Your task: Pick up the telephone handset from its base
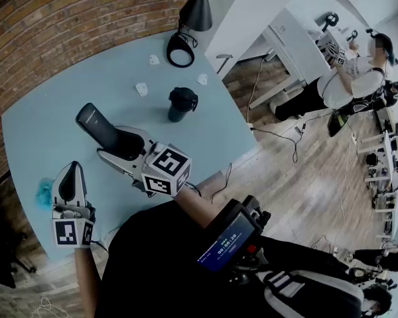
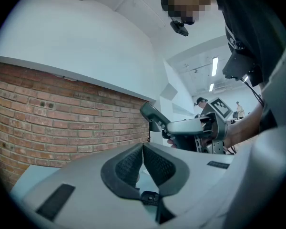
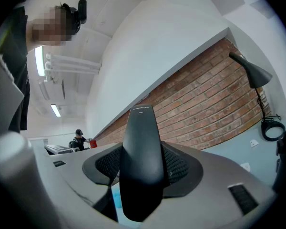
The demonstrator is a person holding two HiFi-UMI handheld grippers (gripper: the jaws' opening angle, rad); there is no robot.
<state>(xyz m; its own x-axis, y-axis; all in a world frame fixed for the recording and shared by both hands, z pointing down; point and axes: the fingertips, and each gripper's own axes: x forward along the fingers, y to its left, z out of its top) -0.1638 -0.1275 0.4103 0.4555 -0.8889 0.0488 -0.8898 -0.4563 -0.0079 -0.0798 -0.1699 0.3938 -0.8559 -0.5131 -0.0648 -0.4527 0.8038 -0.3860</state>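
My right gripper point(image 1: 119, 144) is shut on the black telephone handset point(image 1: 98, 126), holding it above the light blue table point(image 1: 46, 121). In the right gripper view the handset point(image 3: 142, 161) stands upright between the ribbed pads point(image 3: 174, 166) and sticks out well past them. My left gripper point(image 1: 69, 183) hovers at the table's near left corner, its pads point(image 2: 155, 163) meeting at the tips with nothing between them. The left gripper view shows the right gripper point(image 2: 181, 128) level, with the handset point(image 2: 152, 114) angled up from it. No telephone base shows in any view.
A black cup point(image 1: 182, 103) stands mid-table. A black desk lamp point(image 1: 196, 8) and its ring base point(image 1: 180, 50) are at the far edge, near small white pieces point(image 1: 141, 89). A teal object point(image 1: 43, 194) lies by the left gripper. A brick wall point(image 1: 66, 18) borders the table. A person point(image 1: 348, 78) stands far right.
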